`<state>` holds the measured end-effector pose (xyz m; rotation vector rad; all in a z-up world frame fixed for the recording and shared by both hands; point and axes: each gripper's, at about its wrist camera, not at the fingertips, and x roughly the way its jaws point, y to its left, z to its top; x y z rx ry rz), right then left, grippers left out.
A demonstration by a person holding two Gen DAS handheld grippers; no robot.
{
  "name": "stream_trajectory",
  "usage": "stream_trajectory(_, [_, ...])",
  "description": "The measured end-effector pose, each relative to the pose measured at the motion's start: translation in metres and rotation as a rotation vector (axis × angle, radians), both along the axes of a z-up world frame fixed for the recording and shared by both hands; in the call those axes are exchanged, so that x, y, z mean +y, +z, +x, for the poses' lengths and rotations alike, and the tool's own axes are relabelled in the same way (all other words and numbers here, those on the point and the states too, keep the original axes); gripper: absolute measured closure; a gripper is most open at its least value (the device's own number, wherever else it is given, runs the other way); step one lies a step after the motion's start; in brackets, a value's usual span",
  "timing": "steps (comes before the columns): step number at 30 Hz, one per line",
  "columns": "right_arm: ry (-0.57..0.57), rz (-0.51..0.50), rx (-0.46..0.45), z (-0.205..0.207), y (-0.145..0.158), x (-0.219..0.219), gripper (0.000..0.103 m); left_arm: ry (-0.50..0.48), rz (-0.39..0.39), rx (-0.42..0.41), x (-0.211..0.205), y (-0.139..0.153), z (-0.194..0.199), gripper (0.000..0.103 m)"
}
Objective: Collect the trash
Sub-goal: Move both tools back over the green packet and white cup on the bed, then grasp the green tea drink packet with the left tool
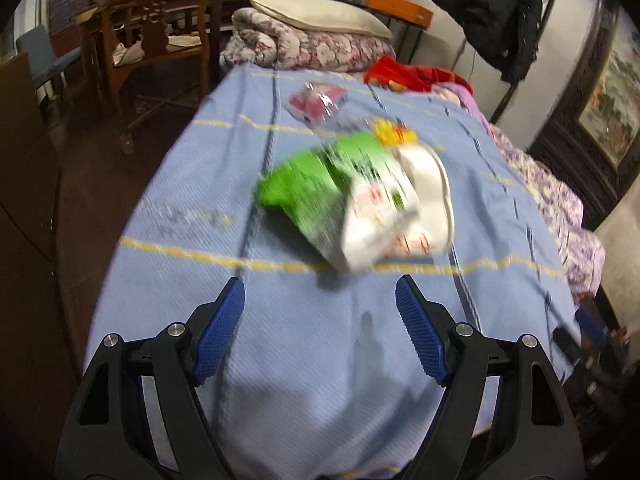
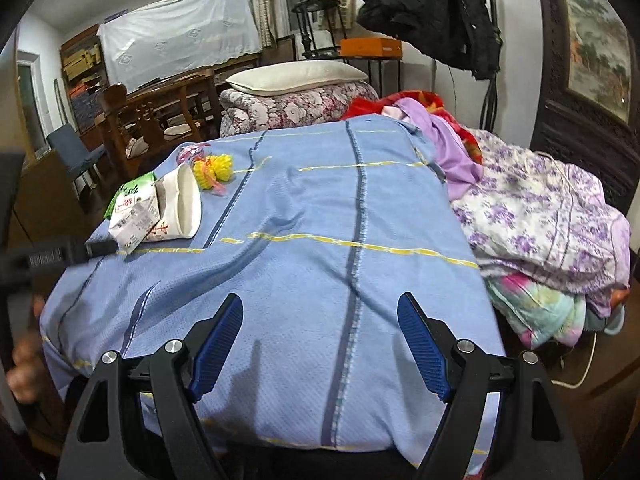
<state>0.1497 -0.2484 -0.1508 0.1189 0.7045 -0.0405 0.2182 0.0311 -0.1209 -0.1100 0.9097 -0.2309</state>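
Trash lies on a bed covered by a light blue sheet (image 1: 208,200). A crushed green and white carton (image 1: 344,200) lies beside a tipped white paper cup (image 1: 432,184), with a yellow wrapper (image 1: 394,133) and a pink wrapper (image 1: 318,101) farther back. My left gripper (image 1: 320,300) is open, a short way in front of the carton, nothing between its blue pads. In the right wrist view the carton (image 2: 134,212), cup (image 2: 182,204) and yellow wrapper (image 2: 216,170) sit at the sheet's (image 2: 320,208) left. My right gripper (image 2: 320,316) is open over bare sheet, well apart from them.
A pillow (image 2: 296,76) on a folded floral quilt (image 2: 296,110) lies at the bed's head. Purple floral bedding (image 2: 540,220) is heaped along the right side. Wooden chairs (image 1: 148,36) stand left of the bed. A black coat (image 2: 432,8) hangs behind. A hand (image 2: 24,368) shows at far left.
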Motion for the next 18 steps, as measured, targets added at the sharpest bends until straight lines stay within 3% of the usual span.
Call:
stream_trajectory(3, [0.013,-0.021,-0.010,0.002,-0.007,0.007,0.025,-0.012,-0.004,-0.032,0.000,0.013,0.011,0.027])
stream_trajectory(8, [0.040,-0.028,-0.018,0.003,-0.010,0.010,0.023,-0.063,0.014,-0.096,-0.019,0.029,0.030,0.016])
stream_trajectory(16, [0.055,0.008,0.034,0.014,-0.022,0.006,0.021,-0.056,0.101,-0.073,-0.036,0.009,0.064,0.012])
stream_trajectory(18, [0.060,0.011,0.032,0.014,-0.022,0.006,0.020,-0.043,0.084,-0.061,-0.029,0.006,0.065,0.011])
